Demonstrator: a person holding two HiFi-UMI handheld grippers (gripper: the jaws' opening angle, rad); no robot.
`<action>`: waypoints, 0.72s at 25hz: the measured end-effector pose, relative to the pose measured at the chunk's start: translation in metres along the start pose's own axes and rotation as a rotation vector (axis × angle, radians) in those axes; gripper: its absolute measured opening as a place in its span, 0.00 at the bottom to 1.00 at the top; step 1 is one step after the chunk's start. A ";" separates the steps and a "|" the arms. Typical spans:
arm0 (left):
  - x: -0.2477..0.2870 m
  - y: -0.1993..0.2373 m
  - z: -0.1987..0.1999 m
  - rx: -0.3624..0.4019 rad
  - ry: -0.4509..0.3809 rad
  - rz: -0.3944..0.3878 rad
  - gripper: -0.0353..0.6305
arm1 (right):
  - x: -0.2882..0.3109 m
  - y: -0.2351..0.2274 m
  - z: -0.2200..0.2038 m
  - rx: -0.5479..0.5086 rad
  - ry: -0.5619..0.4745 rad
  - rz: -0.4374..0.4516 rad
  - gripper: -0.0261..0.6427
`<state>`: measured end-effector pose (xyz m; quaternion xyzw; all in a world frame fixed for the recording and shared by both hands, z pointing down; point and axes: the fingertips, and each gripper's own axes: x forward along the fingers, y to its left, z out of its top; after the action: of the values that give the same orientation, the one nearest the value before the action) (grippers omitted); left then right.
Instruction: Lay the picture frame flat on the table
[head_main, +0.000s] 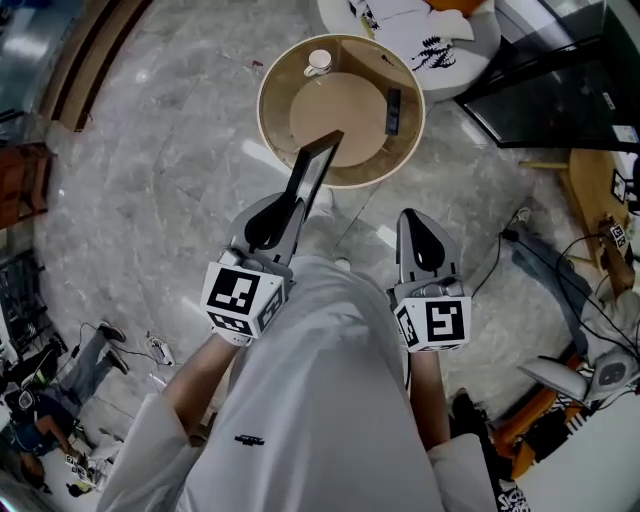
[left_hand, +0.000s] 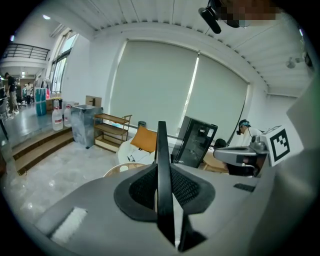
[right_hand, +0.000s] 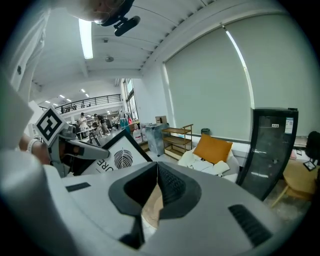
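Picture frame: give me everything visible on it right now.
The picture frame is thin and rectangular, with a black border. The right gripper view shows its face: a white print with a dark leaf motif and partial lettering. The left gripper holds it off the table, its pads clamped on the lower part. The frame slants, its far end above the near rim of the round table, seemingly not resting on it. The right gripper is beside it, not touching.

Office lounge, judging by marble floor (head_main: 150, 180), roller blinds (left_hand: 150, 85), mezzanine railing (right_hand: 97, 101).
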<state>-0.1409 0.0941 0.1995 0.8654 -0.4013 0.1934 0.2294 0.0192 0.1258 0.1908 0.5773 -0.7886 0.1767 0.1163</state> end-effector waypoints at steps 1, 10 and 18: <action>0.009 0.007 0.006 -0.004 0.003 -0.005 0.15 | 0.013 -0.005 0.003 0.000 0.008 0.000 0.05; 0.078 0.042 0.029 -0.044 0.051 -0.015 0.15 | 0.084 -0.048 0.012 -0.018 0.076 0.013 0.05; 0.137 0.034 0.026 -0.081 0.091 0.049 0.15 | 0.117 -0.100 -0.008 0.005 0.111 0.090 0.05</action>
<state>-0.0805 -0.0229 0.2572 0.8356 -0.4191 0.2218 0.2774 0.0786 0.0000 0.2576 0.5308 -0.8056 0.2158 0.1504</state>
